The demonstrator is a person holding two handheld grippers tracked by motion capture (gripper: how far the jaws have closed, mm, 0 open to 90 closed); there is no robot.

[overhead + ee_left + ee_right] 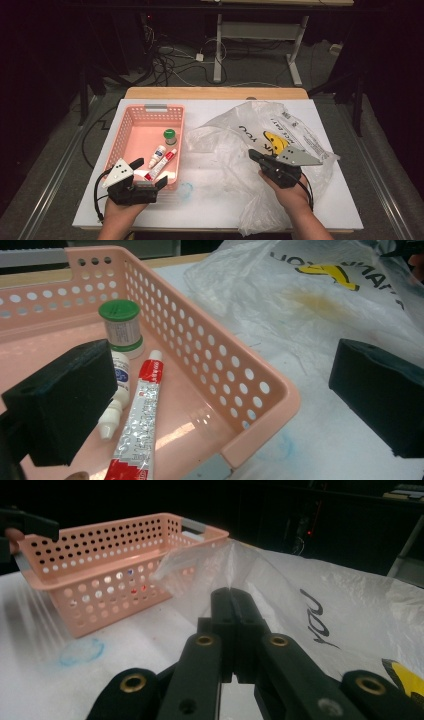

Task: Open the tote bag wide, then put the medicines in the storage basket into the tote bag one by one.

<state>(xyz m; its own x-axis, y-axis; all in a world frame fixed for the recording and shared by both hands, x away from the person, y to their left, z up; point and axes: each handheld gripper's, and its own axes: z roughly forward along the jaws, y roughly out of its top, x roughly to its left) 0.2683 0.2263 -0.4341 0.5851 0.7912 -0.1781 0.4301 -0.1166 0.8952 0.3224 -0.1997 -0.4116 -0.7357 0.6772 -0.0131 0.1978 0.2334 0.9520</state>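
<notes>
Plastic bag [270, 150], long axis near-to-far across table, edge pinched by right gripper [256, 155]

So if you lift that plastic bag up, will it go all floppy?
Probably yes: where the right gripper pinches the plastic bag, the film tents up and the rest lies crumpled on the table. It looks thin and see-through, so likely light and perhaps slippery.

High view looks down from above; 2 gripper views sit low and close, all 3 sharing the pink basket [131, 131].
</notes>
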